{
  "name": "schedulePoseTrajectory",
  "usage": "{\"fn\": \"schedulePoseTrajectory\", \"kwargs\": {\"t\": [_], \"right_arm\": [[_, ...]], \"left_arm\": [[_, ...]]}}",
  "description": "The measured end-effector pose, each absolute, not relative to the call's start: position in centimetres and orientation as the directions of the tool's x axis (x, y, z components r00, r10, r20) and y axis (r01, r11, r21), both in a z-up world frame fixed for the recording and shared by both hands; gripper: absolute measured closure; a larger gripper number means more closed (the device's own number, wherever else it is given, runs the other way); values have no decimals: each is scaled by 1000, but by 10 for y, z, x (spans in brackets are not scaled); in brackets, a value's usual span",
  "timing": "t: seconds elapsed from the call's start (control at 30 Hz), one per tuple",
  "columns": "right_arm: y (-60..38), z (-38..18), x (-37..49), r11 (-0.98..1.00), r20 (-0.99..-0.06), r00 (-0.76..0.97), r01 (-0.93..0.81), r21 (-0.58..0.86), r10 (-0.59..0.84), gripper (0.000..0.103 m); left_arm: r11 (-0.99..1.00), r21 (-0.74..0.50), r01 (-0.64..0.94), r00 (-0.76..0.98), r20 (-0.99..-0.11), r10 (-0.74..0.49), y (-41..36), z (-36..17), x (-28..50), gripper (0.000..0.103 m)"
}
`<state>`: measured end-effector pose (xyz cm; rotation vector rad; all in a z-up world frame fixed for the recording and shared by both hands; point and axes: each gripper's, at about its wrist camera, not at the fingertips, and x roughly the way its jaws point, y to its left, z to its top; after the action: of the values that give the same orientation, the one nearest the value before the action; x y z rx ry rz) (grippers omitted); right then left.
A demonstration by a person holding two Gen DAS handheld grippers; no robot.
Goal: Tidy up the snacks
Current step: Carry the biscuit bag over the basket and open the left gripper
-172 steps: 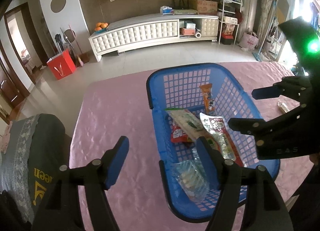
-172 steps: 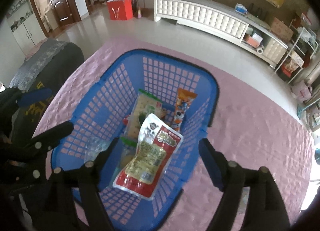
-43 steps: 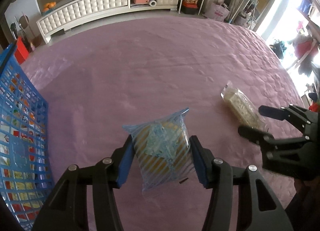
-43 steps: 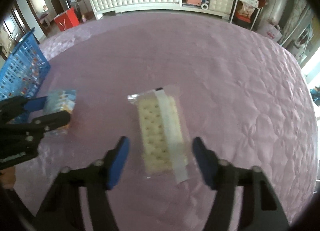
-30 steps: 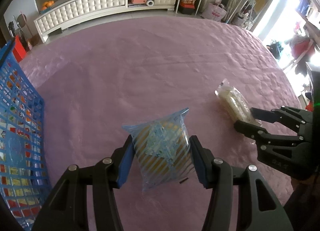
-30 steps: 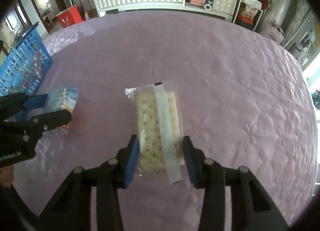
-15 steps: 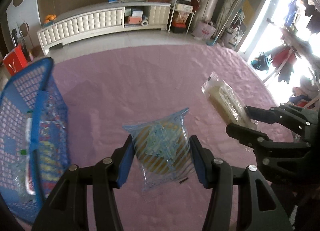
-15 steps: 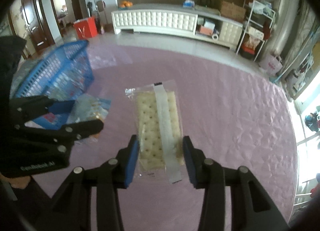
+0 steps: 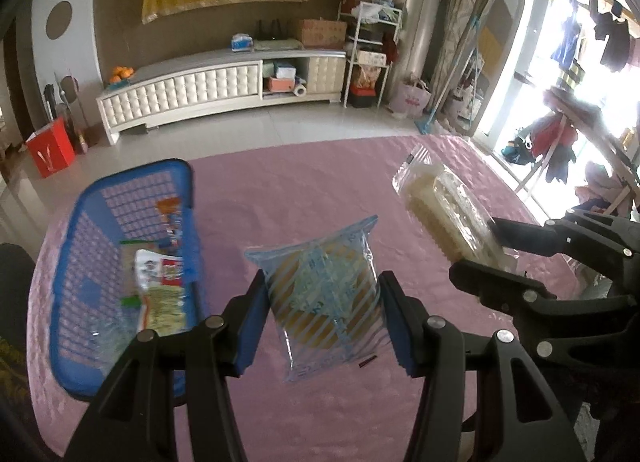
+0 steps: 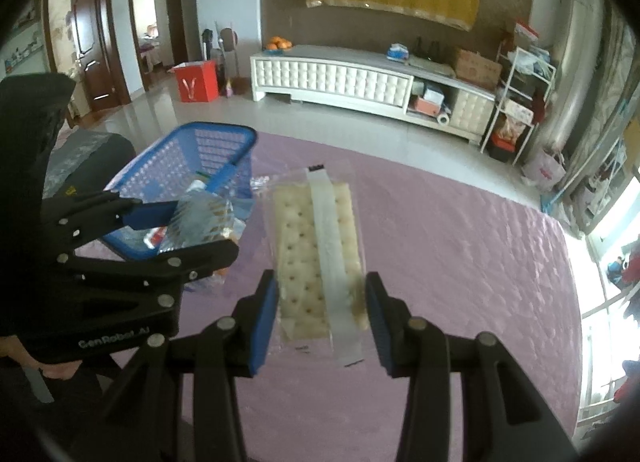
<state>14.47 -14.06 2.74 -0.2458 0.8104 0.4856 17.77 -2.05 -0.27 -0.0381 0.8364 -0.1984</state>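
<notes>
cracker pack (image 10: 320, 258) in right claw (image 10: 322, 318), lifted

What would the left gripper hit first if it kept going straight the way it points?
Probably the pink quilted tablecloth, just right of the blue plastic basket. The left gripper, holding a blue-striped snack bag, points down at bare cloth; depth is unclear.

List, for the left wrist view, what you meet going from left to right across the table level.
blue basket → blue striped snack bag held in the left gripper → clear cracker pack held in the right gripper
</notes>
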Motion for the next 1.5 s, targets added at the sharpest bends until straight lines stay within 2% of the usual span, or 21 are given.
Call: {"fn": "schedulePoseTrajectory", "kwargs": {"t": [0.4,0.63,1.13,1.5], "right_arm": [[-75,45,138,821,-692,582,-571,26,427,55],[-26,35,144,771,-708,535,-637,21,461,55],[20,-1,175,744,-777,456,-668,23,434,55],[31,-17,175,731,-803,421,-682,26,422,55]], "left_arm": [[995,-23,101,699,-710,-88,50,23,152,52],[999,1,42,699,-714,-29,103,30,155,52],[998,-58,-7,606,-795,-42,161,-30,180,51],[997,-67,36,506,-859,-76,162,-69,181,51]]}}
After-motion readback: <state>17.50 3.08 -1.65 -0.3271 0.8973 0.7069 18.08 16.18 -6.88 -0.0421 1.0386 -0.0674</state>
